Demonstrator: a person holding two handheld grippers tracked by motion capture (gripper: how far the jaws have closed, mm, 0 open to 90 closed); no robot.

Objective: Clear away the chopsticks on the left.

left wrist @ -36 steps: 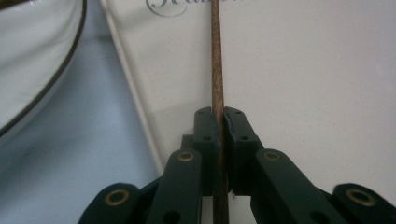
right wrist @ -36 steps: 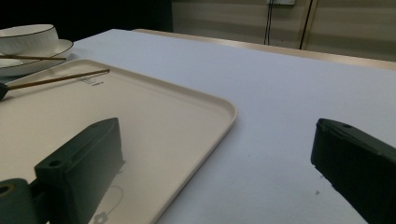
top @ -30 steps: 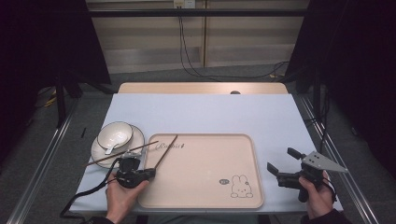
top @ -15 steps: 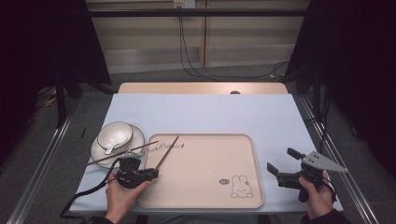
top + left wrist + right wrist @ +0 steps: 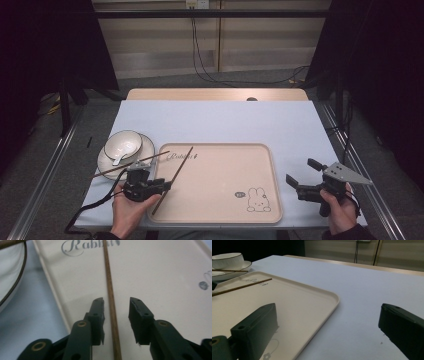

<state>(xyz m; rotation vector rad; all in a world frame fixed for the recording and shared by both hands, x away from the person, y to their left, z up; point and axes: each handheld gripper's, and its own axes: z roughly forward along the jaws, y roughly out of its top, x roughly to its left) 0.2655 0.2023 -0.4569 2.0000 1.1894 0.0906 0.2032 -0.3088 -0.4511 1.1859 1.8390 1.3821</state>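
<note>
Your left gripper (image 5: 116,312), jaws just opening, lets go of a thin brown chopstick (image 5: 110,290) near the tray (image 5: 260,200)'s left edge, open tray to its right.

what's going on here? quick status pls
A person holds tongs in each hand at a table. The left tongs have just been opening around a chopstick that lies on the beige tray; it sits between the jaws, untouched by the pads. A second chopstick rests across the plate with the bowl. The right tongs wait open beside the tray's right edge.
</note>
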